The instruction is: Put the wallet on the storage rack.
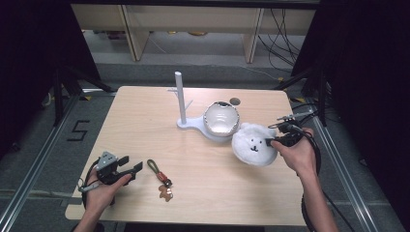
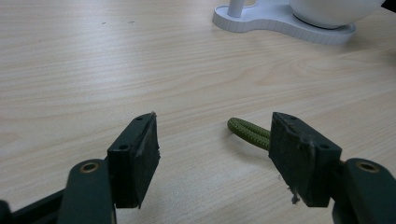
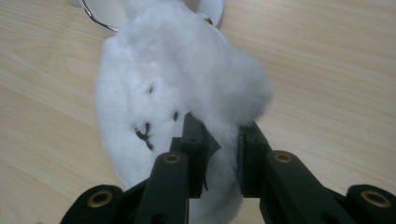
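Two tongs: right tongs (image 3: 219,140) clenched on white plush bear (image 1: 253,144), left tongs (image 2: 212,149) released; floor marking "5" (image 1: 77,130).

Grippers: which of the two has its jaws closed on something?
The right gripper, clamped on the white fluffy bear-face hat; the left gripper stands open, gripping nothing.

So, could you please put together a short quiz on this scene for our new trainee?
1. True or false: the right claw is shut on the fluffy white bear-face item.
2. What lies nearest the open left claw? A) the keychain with the green cord loop B) the white bowl C) the white stand
3. On what does the white bowl rest?

Key: 1 true; 2 A; 3 on the base of the white stand, beside its upright post.
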{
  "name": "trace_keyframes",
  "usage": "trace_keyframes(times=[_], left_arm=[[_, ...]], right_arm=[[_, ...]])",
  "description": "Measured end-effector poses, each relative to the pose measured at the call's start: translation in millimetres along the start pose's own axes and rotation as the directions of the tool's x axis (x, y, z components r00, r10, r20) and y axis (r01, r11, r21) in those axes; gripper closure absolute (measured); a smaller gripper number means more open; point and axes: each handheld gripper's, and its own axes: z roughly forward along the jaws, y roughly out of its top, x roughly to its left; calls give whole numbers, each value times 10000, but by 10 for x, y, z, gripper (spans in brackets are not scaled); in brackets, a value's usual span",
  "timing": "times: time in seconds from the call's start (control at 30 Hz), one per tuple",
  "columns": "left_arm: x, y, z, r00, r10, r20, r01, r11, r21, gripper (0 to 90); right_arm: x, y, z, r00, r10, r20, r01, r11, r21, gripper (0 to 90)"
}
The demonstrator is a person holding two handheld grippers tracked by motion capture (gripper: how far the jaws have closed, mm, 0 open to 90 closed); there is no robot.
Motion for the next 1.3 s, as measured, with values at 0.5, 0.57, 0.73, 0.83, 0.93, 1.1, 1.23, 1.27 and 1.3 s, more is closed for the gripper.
trace_keyframes(times=[0.5, 0.57, 0.73, 0.83, 0.93, 1.1, 1.23, 1.27, 1.3], left_arm=[[-8, -24, -2, 9998, 114, -180, -116, 9999, -72, 331], [-10, -31, -3, 9997, 95, -214, -97, 9999, -105, 333], [-9, -38, -7, 9996, 131, -268, -136, 9997, -184, 335], [-15, -45, -11, 9993, 62, -381, -70, 9997, -212, 336], [-19, -51, -10, 9991, 13, -423, -23, 9997, -244, 336], [-6, -60, 10, 9995, 164, -279, -175, 9991, -391, 337], [-30, -72, -1, 9989, 28, -472, -37, 9998, -182, 337], [-30, -72, -1, 9989, 28, -472, -37, 9998, -182, 337], [-28, -73, 3, 9990, 73, -449, -82, 9998, -201, 337]], right_arm=[[65, 152, -109, 9957, -718, 583, 760, 9945, -726, 774], [81, 166, -110, 9955, -743, 584, 790, 9934, -836, 774], [94, 184, -112, 9939, -834, 725, 902, 9913, -961, 774], [109, 198, -126, 9925, -924, 805, 1013, 9884, -1135, 774], [118, 210, -131, 9926, -913, 795, 1005, 9876, -1210, 774], [148, 251, -155, 9909, -965, 934, 1101, 9821, -1531, 774], [149, 290, -152, 9867, -1287, 998, 1449, 9734, -1774, 774], [152, 298, -149, 9866, -1329, 943, 1483, 9722, -1810, 774], [176, 302, -154, 9892, -1133, 933, 1285, 9757, -1776, 774]])
